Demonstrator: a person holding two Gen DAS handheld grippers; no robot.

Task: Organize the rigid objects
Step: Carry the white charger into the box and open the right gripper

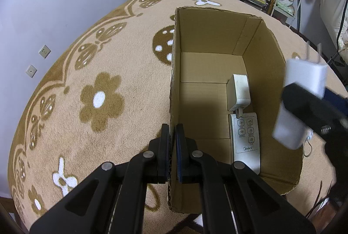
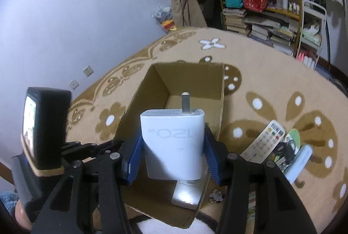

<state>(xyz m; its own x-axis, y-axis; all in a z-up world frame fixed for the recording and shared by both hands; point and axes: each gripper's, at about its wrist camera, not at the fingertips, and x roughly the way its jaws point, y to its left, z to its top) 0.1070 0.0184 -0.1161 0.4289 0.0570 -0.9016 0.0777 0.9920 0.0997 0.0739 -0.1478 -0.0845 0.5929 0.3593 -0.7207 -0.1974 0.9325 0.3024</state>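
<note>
An open cardboard box (image 1: 208,38) (image 2: 152,90) stands on a tan flowered blanket. My left gripper (image 1: 173,147) is shut on the box's left wall near its front corner. Inside the box lie a white charger (image 1: 238,92) and a white Midea remote (image 1: 246,140), whose end shows in the right wrist view (image 2: 184,194). My right gripper (image 2: 171,155) is shut on a white 120W charger (image 2: 174,147), prongs pointing away, held above the box's right side. The same charger shows in the left wrist view (image 1: 300,103).
Right of the box on the blanket lie a white button remote (image 2: 264,140), a green disc (image 2: 293,138), a pale blue object (image 2: 300,162) and dark keys. A cluttered bookshelf (image 2: 261,5) and a white rack stand behind. A black device (image 2: 45,129) rides on the left gripper.
</note>
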